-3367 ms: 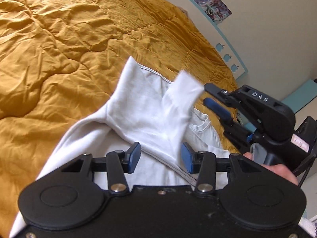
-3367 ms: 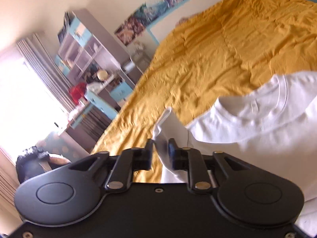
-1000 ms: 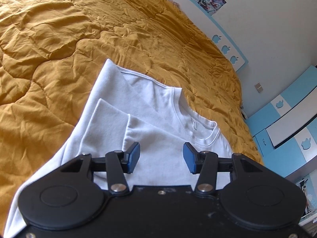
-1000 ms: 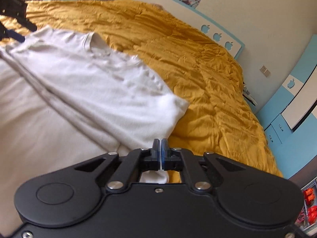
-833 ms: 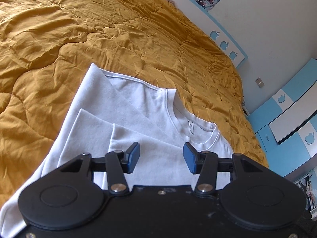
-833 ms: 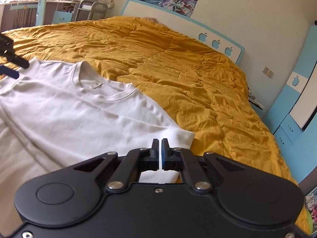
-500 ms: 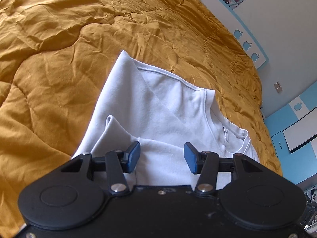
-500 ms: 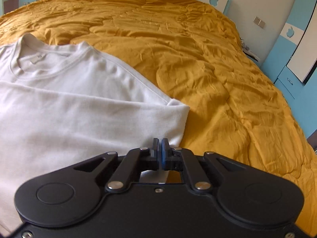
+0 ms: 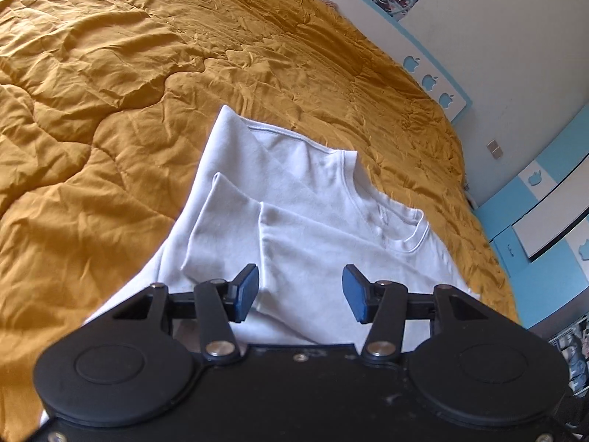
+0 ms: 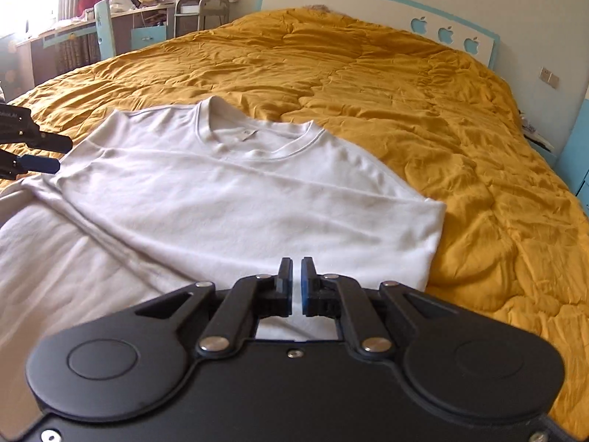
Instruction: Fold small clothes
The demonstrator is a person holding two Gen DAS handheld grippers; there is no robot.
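Note:
A white long-sleeved shirt [image 9: 305,221] lies face up on the bed, collar [image 10: 254,140] towards the headboard. One sleeve [image 9: 221,228] is folded across its chest. My left gripper [image 9: 300,293] hovers open just above that folded part, with nothing between its blue pads. It also shows at the left edge of the right wrist view as the left gripper [image 10: 36,154]. My right gripper [image 10: 296,276] is shut over the shirt [image 10: 221,191] near its right sleeve end [image 10: 412,228]. No cloth is visibly pinched between its pads.
A mustard-yellow quilt [image 10: 405,92] covers the whole bed around the shirt. A white and blue headboard [image 10: 368,3] stands at the far end. A desk and chair [image 10: 110,18] stand far left, and blue cabinets [image 9: 545,221] line the right wall.
The sleeve that the right gripper carried earlier now lies folded on the shirt. Both grippers have shifted over the shirt; the left stays open and the right stays shut.

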